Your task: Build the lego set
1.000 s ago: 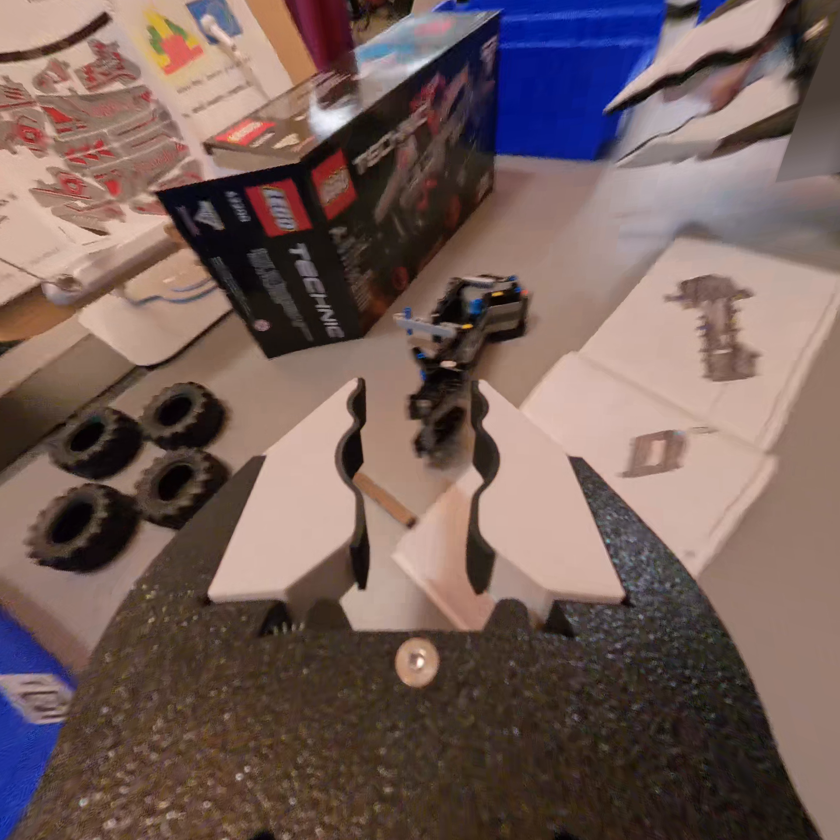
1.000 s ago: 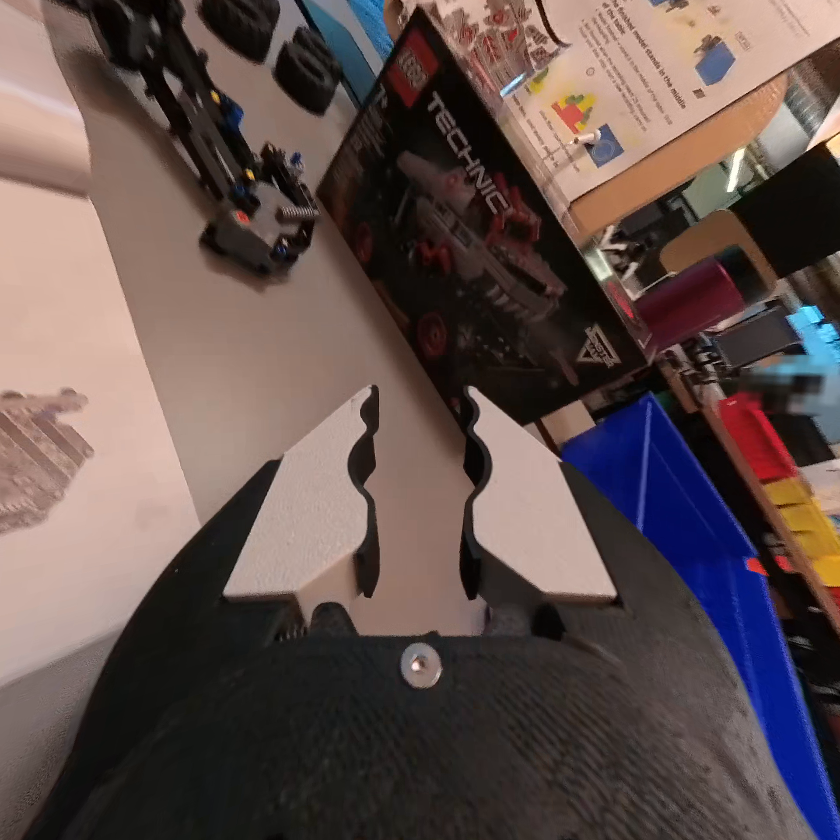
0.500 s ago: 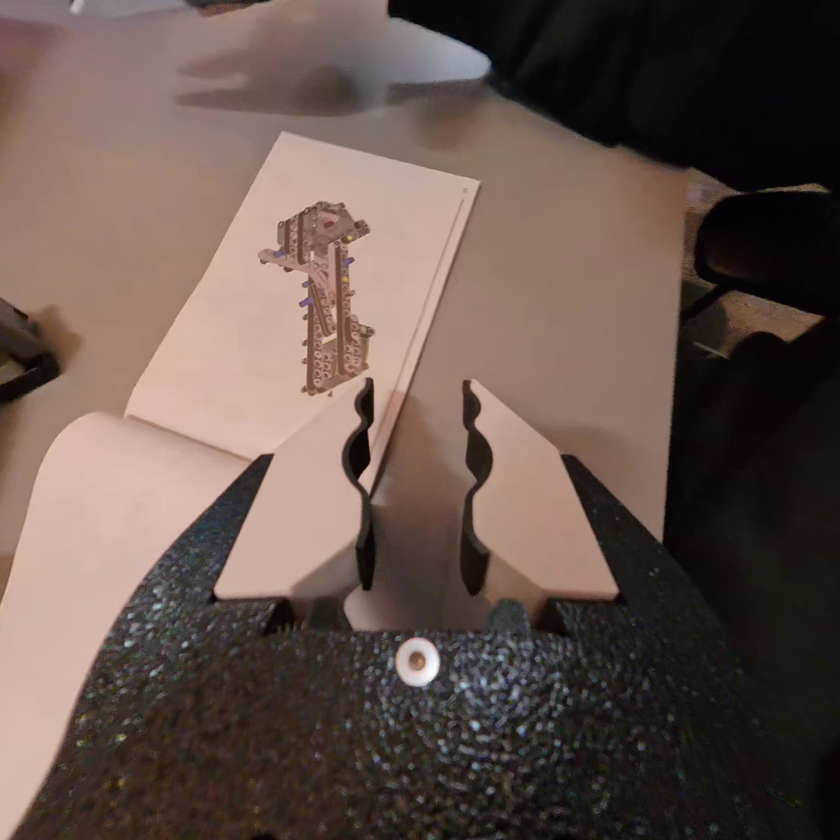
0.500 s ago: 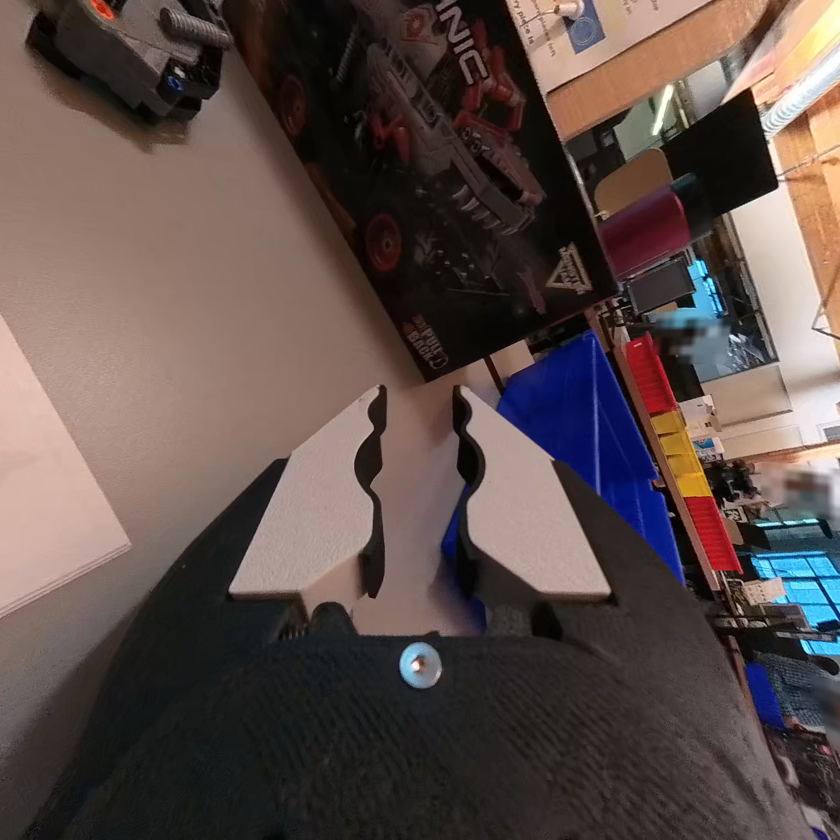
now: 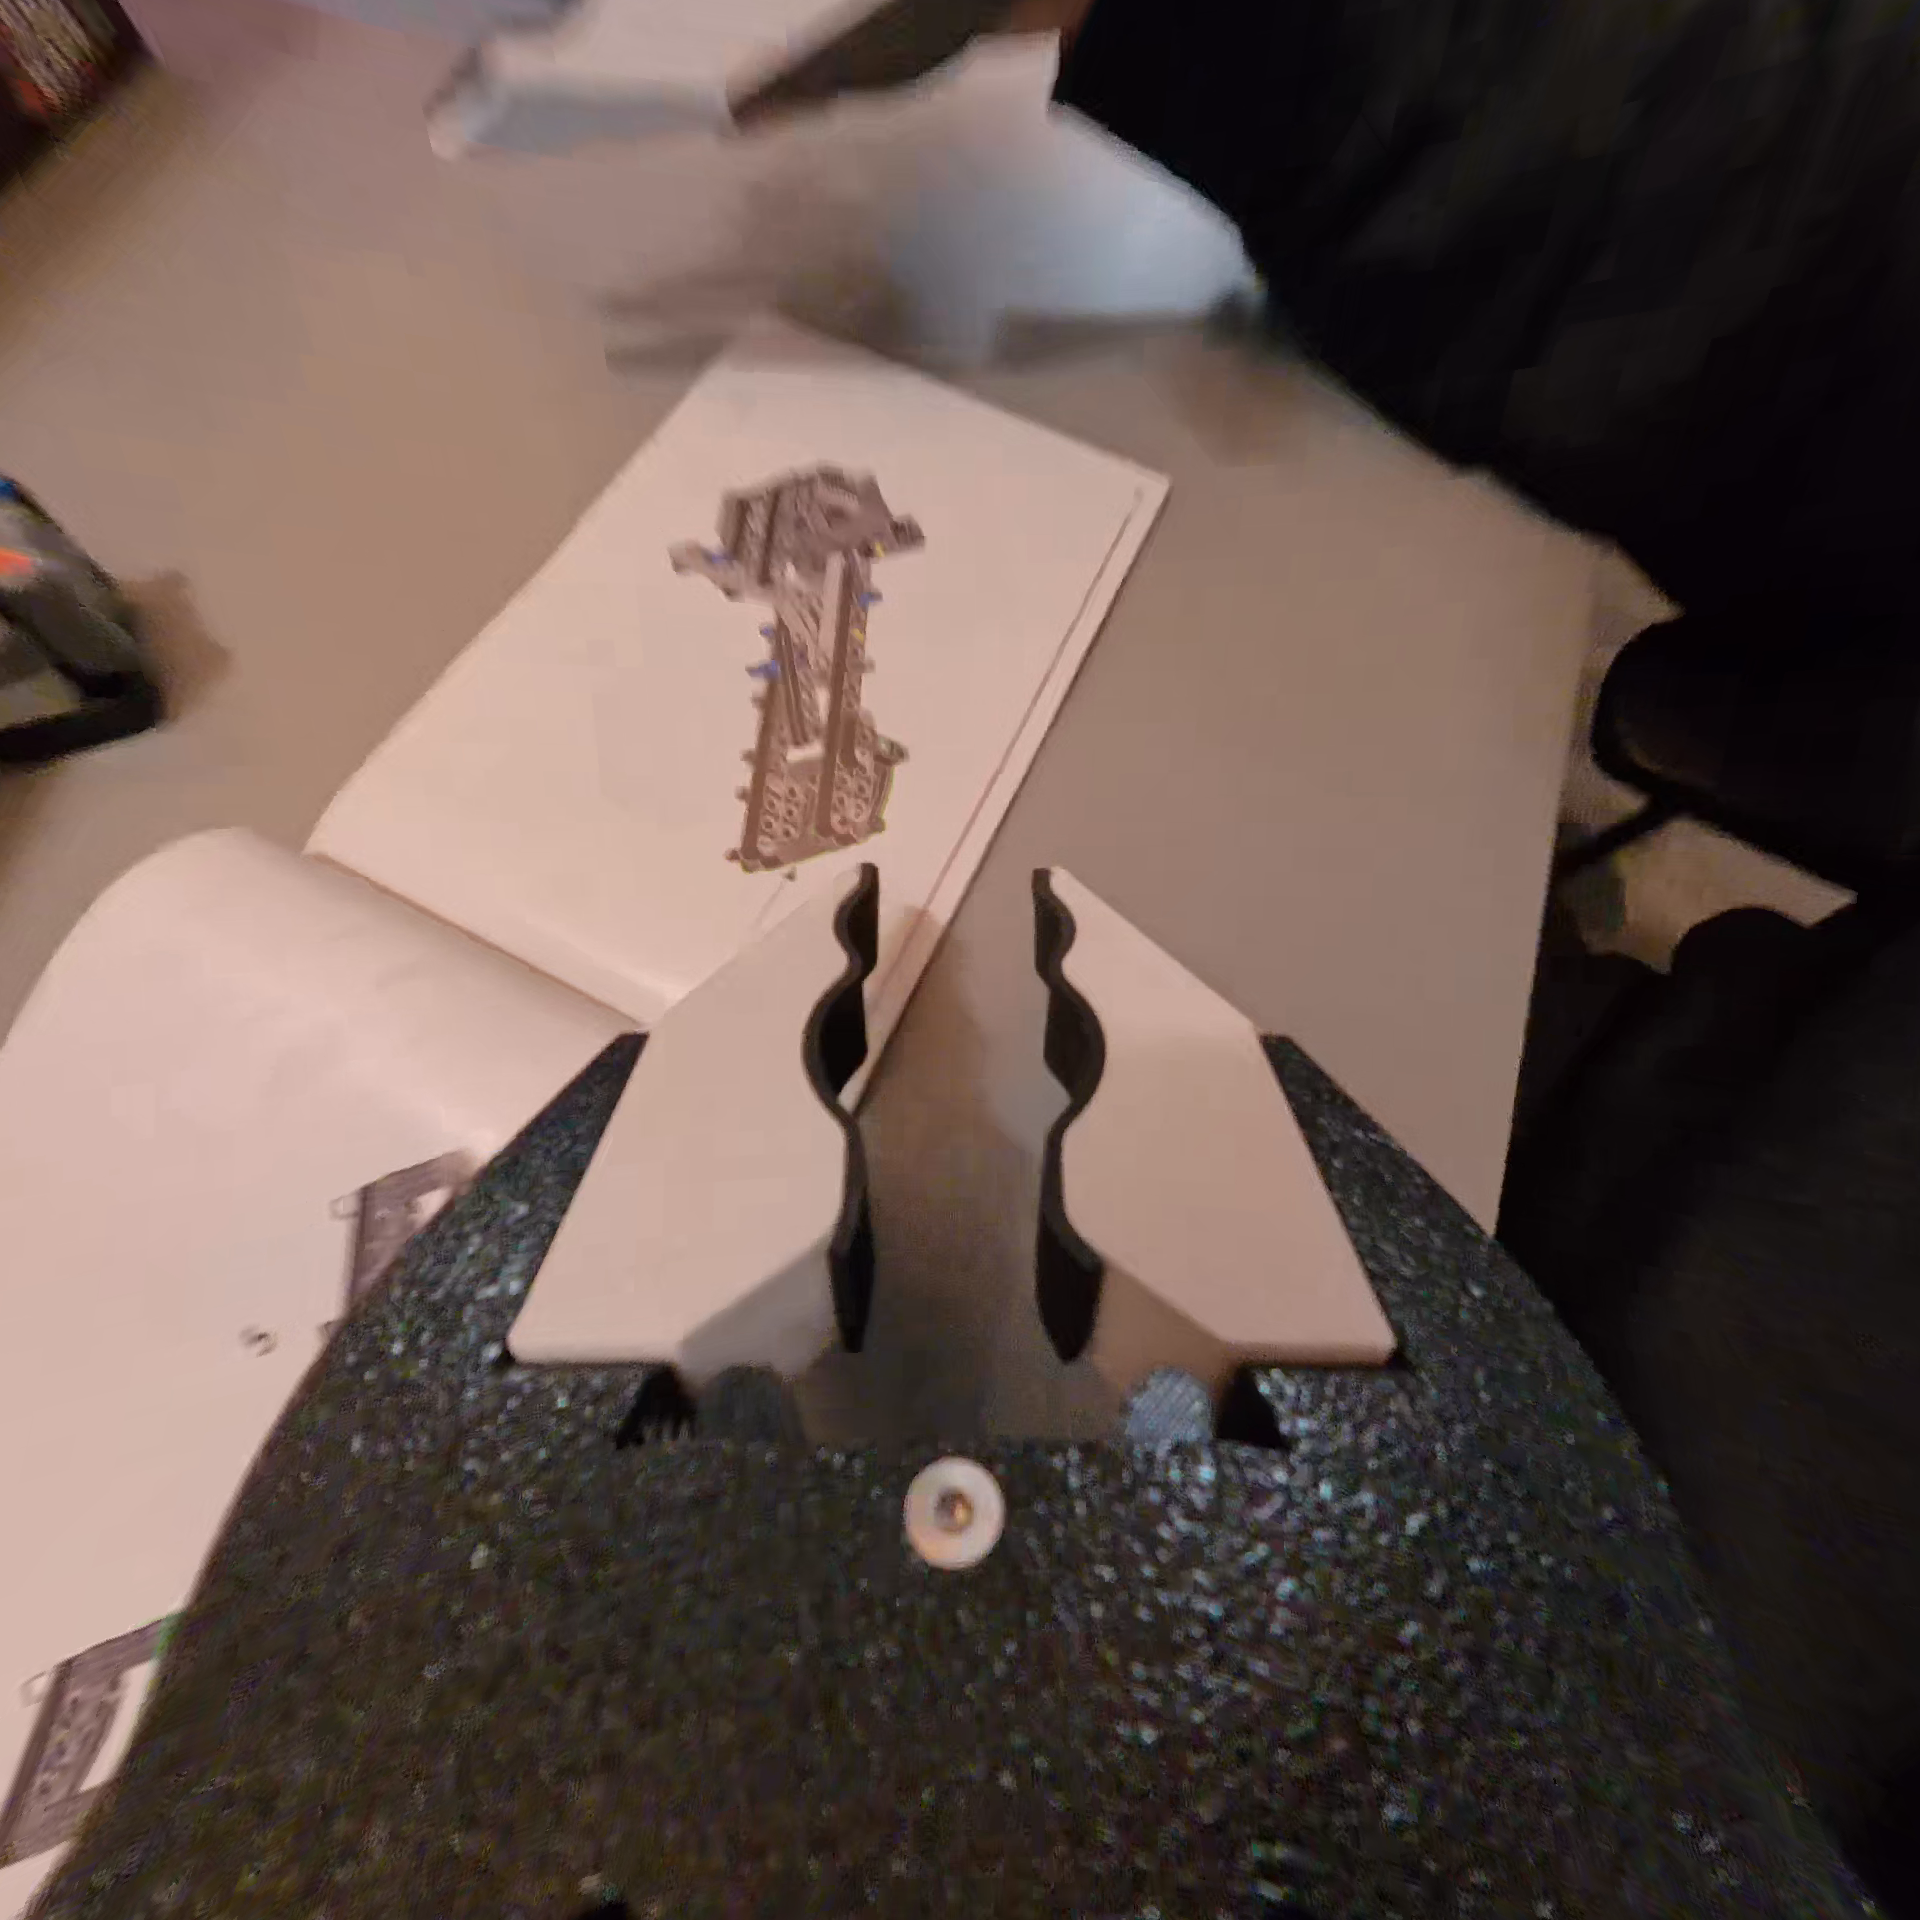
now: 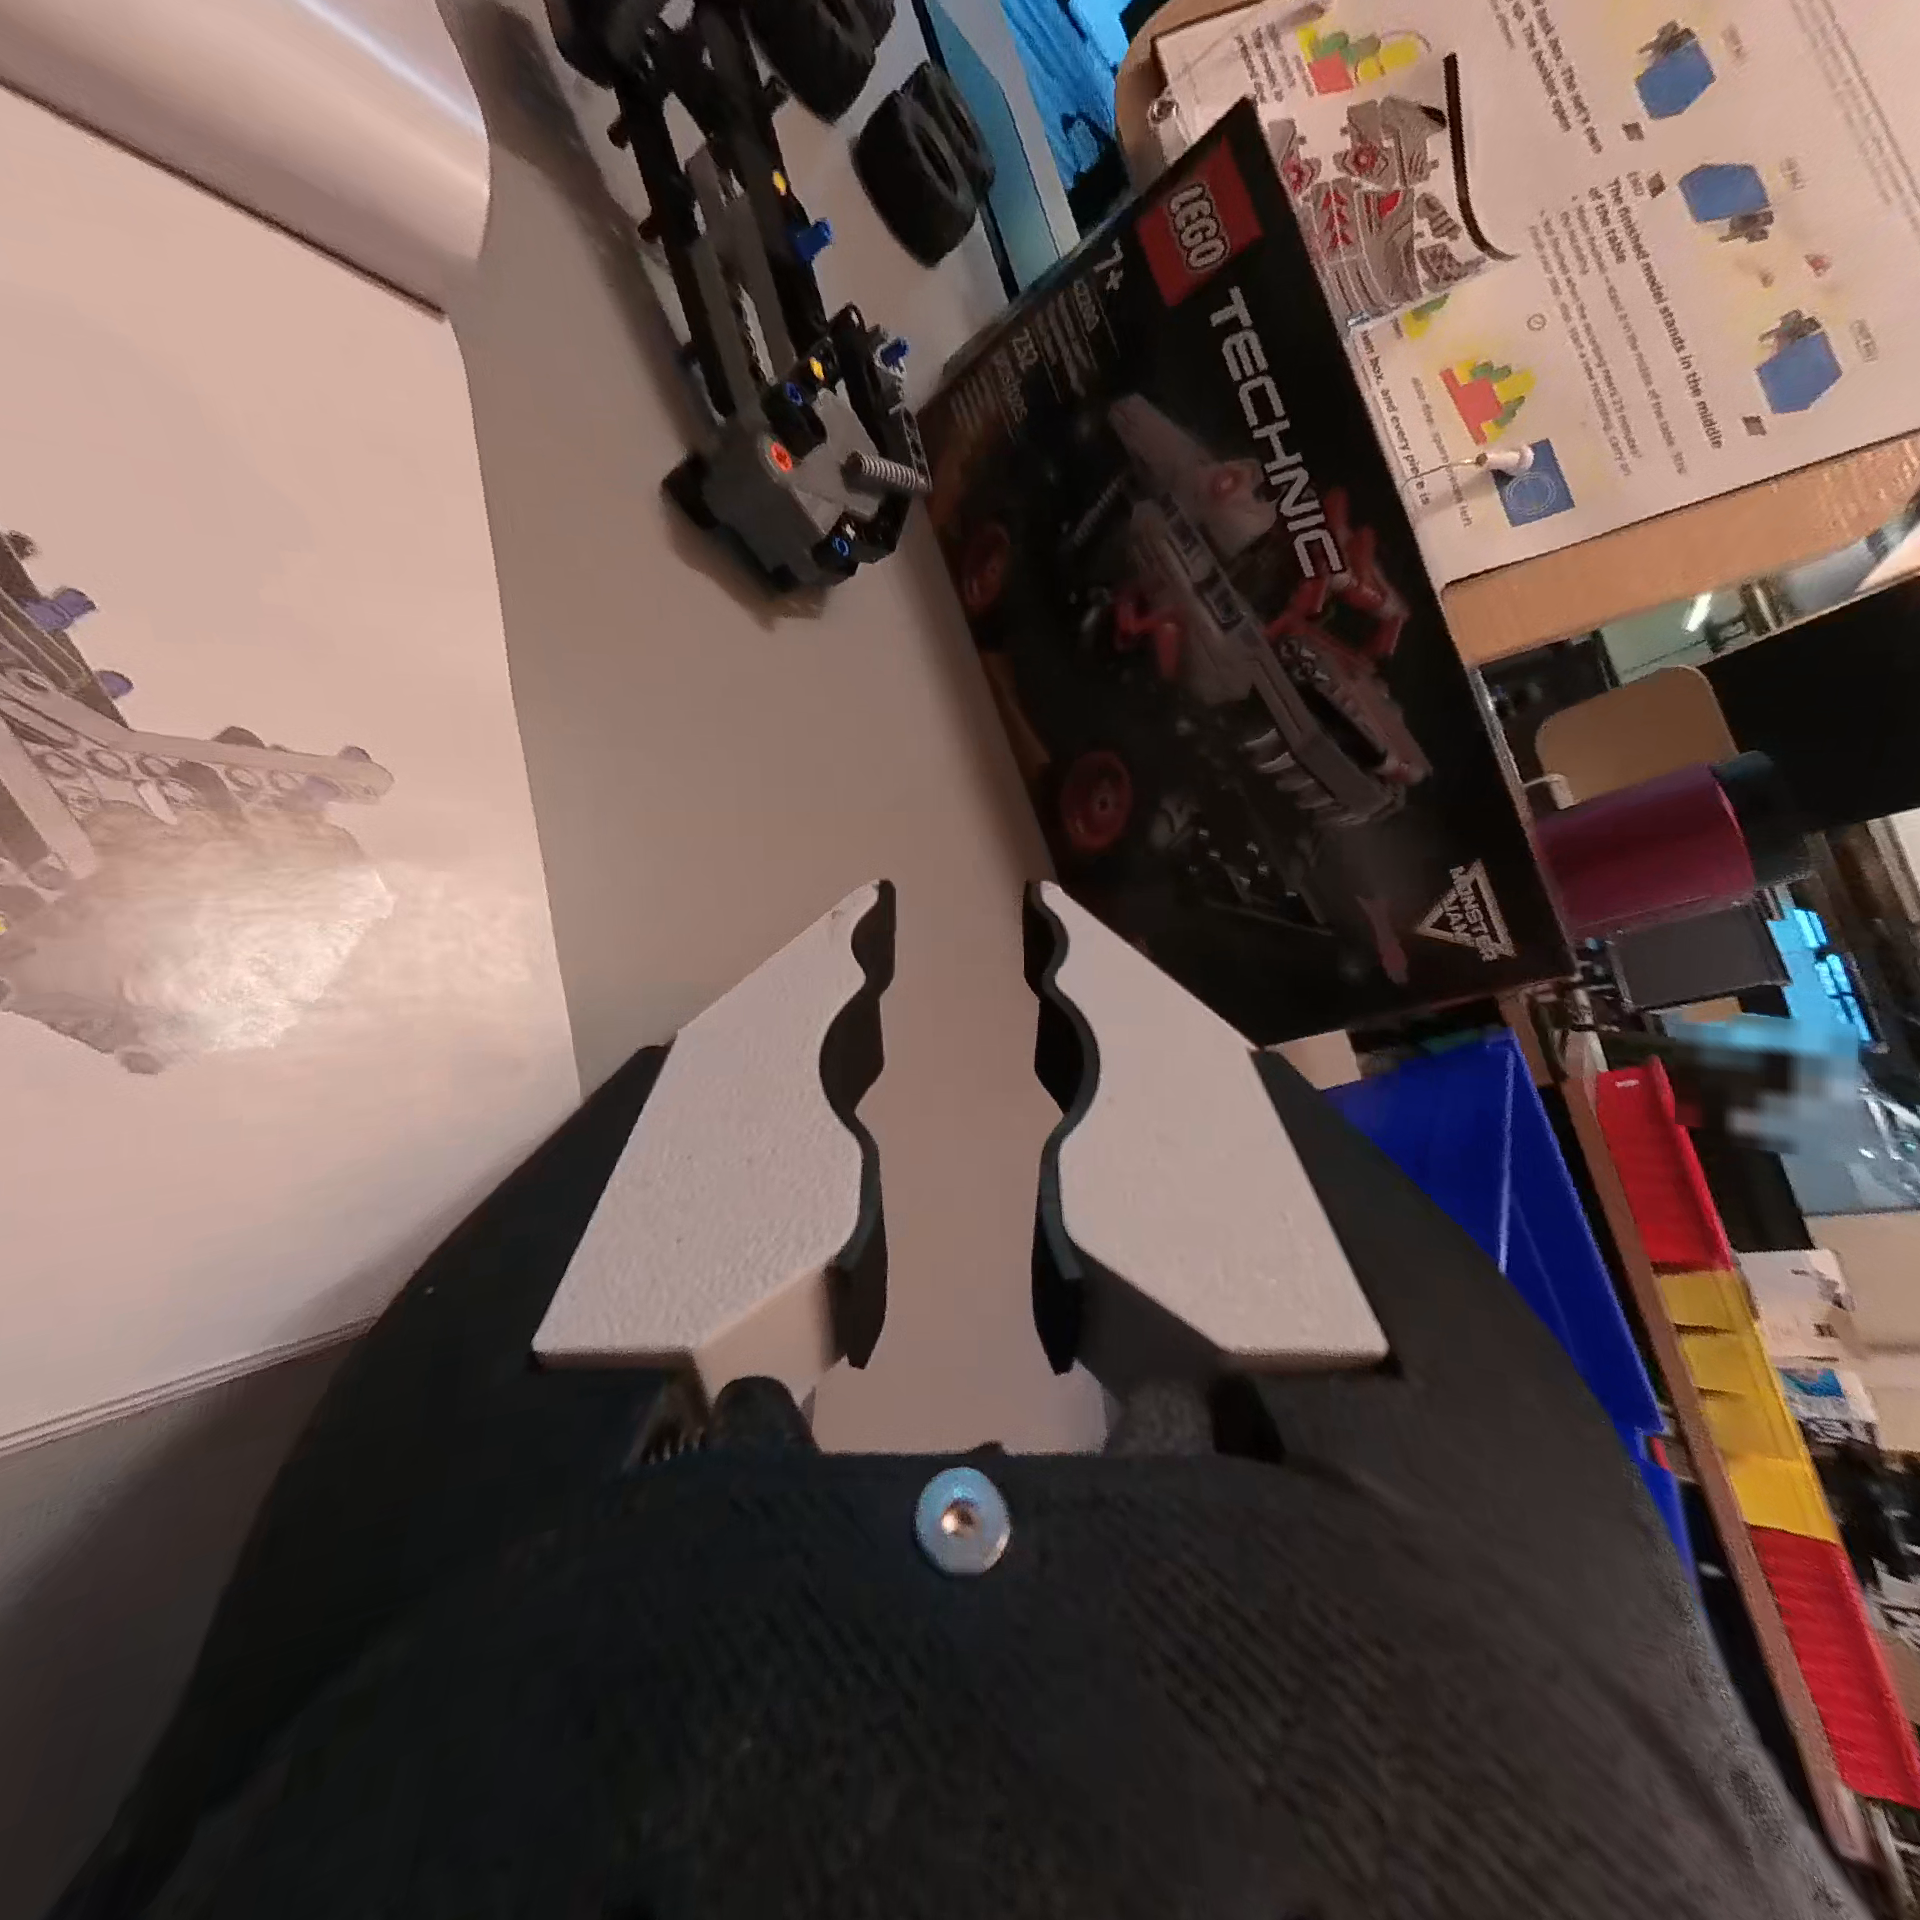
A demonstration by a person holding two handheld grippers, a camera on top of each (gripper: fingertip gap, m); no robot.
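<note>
Left claw (image 5: 954, 883) is hanging open and empty over the bench (image 5: 1299, 727), its tips just above the near corner of the open manual (image 5: 644, 748). Right claw (image 6: 956, 894) is also gaping with nothing in it, pointing along the bench beside the manual page. No loose bricks are showing in either view.

Further out, the chassis (image 6: 774, 416) is lying flat on the bench between the manual and the box (image 6: 1226, 623), close to the box face. Beyond it, two tyres (image 6: 920, 171) are sitting by the bench edge.

Handling, as judged: the chassis is looking light and rigid as plastic, but it's a long thin frame held by friction pins, so it's likely flexing or popping apart if lifted by one end. I'd be taking it across the grey block at the near end or mid-beam, squeezing on the flat sides. Avoid the spring and the blue pins sticking out. Smooth plastic is probably slipping in the claw, so the second claw should be steadying the far end. Tyres are looking rubbery and forgiving to pinch.
</note>
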